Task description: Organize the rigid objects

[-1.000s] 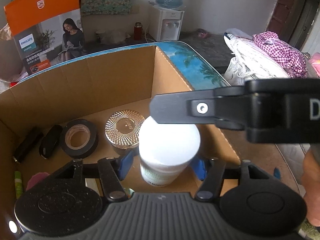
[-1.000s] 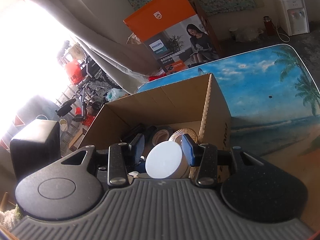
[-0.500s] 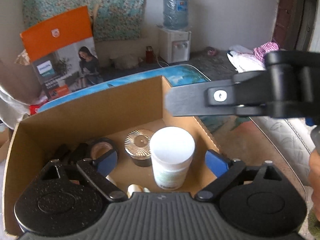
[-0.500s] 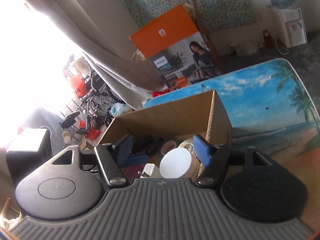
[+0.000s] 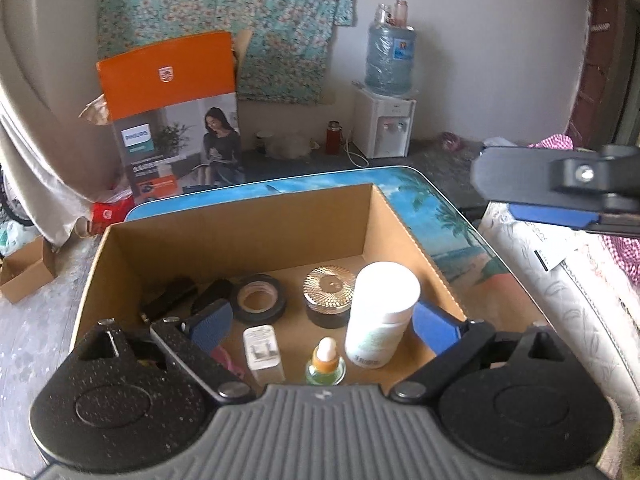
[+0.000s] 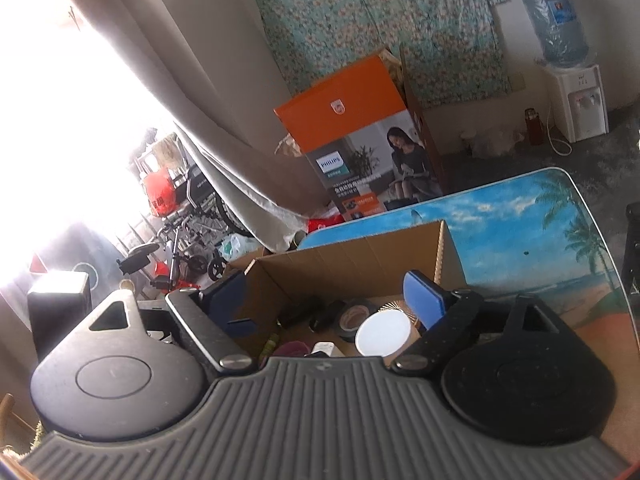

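Both pairs of jaws are seen spread wide, having just been opening, and nothing is gripped between either pair. On the left gripper [image 5: 322, 322] the blue pads are parted to either side of the white bottle [image 5: 380, 312], the right pad lying just beside the bottle's wall; whether it touches cannot be told. The right gripper [image 6: 334, 300] is held above the cardboard box [image 5: 248, 232], with its pads well apart and the bottle's white lid [image 6: 382, 338] seen below, nearer the right pad.

The white bottle is stood upright on the floor of the cardboard box, near the right wall. Just beside it, to its left, a dark jar with a ribbed gold lid [image 5: 329, 294] is placed, and further left a roll of black tape [image 5: 259, 303] is laid flat. Two dark objects [image 5: 172, 300] are lodged near the left wall; what they are cannot be told. Towards the near side, a small white charger [image 5: 262, 346] and a little dropper bottle [image 5: 326, 362] with greenish contents are set, the dropper bottle close to the foot of the white bottle. Something pink [image 5: 226, 358] is partly hidden behind the left finger.

The box is rested on a table [image 5: 452, 220] printed with a beach scene. One finger of the right gripper is seen at the right edge of the left wrist view, high above the table.
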Demonstrator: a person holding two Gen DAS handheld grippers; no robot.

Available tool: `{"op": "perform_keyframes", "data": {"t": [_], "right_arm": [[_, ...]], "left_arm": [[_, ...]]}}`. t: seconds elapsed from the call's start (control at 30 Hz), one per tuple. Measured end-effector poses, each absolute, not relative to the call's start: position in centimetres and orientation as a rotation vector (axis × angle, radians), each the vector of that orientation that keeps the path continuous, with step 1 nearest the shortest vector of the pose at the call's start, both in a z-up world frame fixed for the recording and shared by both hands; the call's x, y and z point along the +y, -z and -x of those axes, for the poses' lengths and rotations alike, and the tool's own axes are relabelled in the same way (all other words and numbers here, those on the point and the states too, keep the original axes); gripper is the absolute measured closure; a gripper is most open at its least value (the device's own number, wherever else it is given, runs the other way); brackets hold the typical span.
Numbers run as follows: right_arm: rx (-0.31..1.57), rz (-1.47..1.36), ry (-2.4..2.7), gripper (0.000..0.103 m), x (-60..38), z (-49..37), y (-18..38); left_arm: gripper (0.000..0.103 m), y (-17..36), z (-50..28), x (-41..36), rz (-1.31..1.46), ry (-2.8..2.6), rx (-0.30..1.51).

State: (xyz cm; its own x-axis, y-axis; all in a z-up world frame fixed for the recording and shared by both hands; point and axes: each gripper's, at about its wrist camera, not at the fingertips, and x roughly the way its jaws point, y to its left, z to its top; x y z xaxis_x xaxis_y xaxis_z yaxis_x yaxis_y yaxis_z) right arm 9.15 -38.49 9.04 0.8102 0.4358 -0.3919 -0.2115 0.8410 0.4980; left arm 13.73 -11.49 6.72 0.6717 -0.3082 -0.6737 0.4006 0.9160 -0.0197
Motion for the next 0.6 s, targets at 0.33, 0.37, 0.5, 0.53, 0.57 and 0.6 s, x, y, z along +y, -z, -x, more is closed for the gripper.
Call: {"op": "perform_keyframes", "data": {"t": [0.33,0.37,0.5,0.53,0.57,0.6], "right_arm": [[0.477,-0.418,-0.356,0.006,-36.7,-5.7,-10.7],[0.476,-0.415,-0.354,0.005,-36.4,-5.5,-10.8],[0.468,-0.386,-0.332,0.002,-35.3,-4.5,-11.0],[0.468,-0.373,-0.319,0.002,-35.0,-4.2,-11.0],[0.468,-0.357,-0.301,0.001,-34.7,-3.9,-10.9],[0.466,-0.344,-0.282,0.001,-34.4,-3.6,-10.9]], "left_arm": [[0.002,-7.6,-11.8,-8.2,-0.093,0.374,0.716],[0.001,-7.6,-11.6,-7.8,-0.088,0.372,0.714],[0.0,-7.6,-11.1,-6.6,-0.076,0.373,0.697],[0.0,-7.6,-10.9,-6.2,-0.071,0.37,0.694],[0.0,-7.5,-10.8,-6.0,-0.066,0.364,0.693],[0.0,-7.3,-10.7,-5.6,-0.059,0.355,0.697]]}}
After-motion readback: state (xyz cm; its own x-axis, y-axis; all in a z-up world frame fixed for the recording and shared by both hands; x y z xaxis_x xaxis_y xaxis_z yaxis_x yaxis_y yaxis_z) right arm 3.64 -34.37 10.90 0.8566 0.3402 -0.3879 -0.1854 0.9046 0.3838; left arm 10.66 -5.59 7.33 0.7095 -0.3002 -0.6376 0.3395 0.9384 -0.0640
